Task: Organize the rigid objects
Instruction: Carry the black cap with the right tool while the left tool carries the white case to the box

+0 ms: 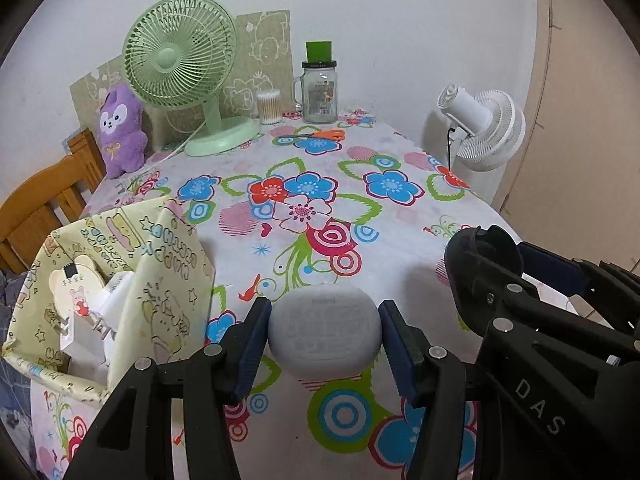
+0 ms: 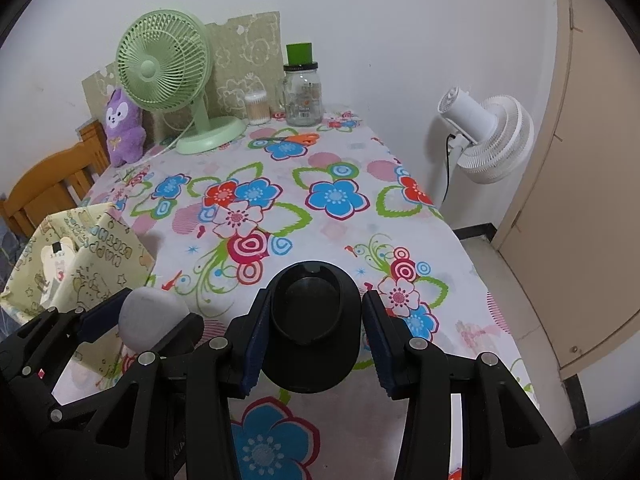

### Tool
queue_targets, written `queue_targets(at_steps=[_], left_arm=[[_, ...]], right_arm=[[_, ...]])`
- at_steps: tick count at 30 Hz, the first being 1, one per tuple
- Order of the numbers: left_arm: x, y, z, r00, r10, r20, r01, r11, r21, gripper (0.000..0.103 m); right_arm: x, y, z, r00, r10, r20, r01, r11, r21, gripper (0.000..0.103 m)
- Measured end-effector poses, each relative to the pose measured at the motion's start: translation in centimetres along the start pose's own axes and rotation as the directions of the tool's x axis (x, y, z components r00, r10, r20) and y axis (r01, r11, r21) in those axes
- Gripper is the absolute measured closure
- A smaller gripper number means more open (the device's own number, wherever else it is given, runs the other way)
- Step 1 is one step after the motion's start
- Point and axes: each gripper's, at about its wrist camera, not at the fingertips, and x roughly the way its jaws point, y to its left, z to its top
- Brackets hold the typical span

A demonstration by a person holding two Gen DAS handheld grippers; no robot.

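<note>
against the white wall [image 2: 400,20], a floral-clothed table [image 2: 340,236] bears 1 green fan [image 2: 162,62].

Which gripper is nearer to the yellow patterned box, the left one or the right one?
Left. The left gripper, shut on a white oval object, is just beside the yellow patterned box. The right gripper, holding a black holder, is farther from it, beyond the left gripper.

A white wall [image 2: 400,20] stands behind the bench [image 2: 340,240]. A wooden chair [image 1: 44,208] sits beside it, near a beige door [image 2: 580,200].
</note>
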Motion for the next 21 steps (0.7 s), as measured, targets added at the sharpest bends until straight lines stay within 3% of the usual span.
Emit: queue_targets(at_steps=[21], left_arm=[[-5.0, 1.8, -0.3, 0.998, 0.03, 0.048, -0.03, 1.0, 0.009, 0.046]], right_arm=[[-4.4, 2.5, -0.1, 0.999, 0.026, 0.047, -0.026, 1.0, -0.009, 0.054]])
